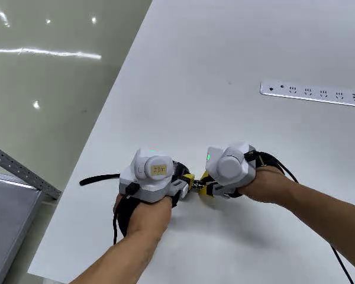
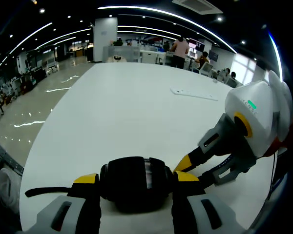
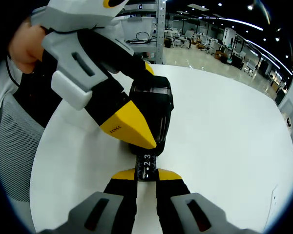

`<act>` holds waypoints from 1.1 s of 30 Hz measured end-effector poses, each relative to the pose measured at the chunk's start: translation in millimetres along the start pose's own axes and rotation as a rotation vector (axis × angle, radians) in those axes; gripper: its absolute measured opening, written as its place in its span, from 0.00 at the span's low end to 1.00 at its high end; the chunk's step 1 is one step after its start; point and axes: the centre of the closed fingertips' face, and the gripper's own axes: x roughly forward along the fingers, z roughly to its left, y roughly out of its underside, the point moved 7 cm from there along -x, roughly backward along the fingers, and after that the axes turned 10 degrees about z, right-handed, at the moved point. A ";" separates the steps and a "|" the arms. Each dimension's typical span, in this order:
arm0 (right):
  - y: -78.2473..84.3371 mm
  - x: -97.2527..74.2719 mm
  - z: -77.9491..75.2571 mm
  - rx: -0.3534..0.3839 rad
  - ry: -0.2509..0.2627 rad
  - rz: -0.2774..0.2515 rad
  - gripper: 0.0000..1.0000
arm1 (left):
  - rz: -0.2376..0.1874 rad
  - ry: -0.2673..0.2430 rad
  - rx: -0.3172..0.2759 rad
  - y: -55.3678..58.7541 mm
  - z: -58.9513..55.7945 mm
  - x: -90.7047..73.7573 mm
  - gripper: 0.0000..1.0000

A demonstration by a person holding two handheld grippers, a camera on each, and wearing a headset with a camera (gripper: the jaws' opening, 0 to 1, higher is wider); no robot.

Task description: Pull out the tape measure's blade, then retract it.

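My left gripper (image 2: 136, 178) and right gripper (image 3: 146, 174) are built alike: rounded white housings, grey and black fingers (image 3: 119, 210) ending in yellow tips. A pale label (image 1: 158, 170) sits on the left housing and a green light (image 1: 208, 157) on the right. A black cable (image 1: 337, 260) trails along my right forearm.

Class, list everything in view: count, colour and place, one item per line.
table: one, white, under everything
tape measure: one, black, held by left gripper
blade: one, dark, pinched by right gripper
strap: one, black, left of tape measure
power strip: one, white, table's far right
rack: one, grey, beside table
left gripper: one, white-yellow, jaws shut
right gripper: one, white-yellow, jaws shut
left hand, right hand: two, holding grippers
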 end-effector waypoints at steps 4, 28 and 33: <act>-0.6 0.0 0.5 -0.003 0.001 -0.002 0.13 | 0.000 -0.001 0.000 0.0 -0.2 -0.1 0.55; -5.4 3.6 0.5 -0.017 -0.001 0.015 0.13 | -0.009 0.003 0.002 0.7 0.9 0.4 0.55; -6.3 4.6 0.1 -0.018 -0.004 0.014 0.13 | -0.015 0.002 0.003 1.2 0.6 0.1 0.54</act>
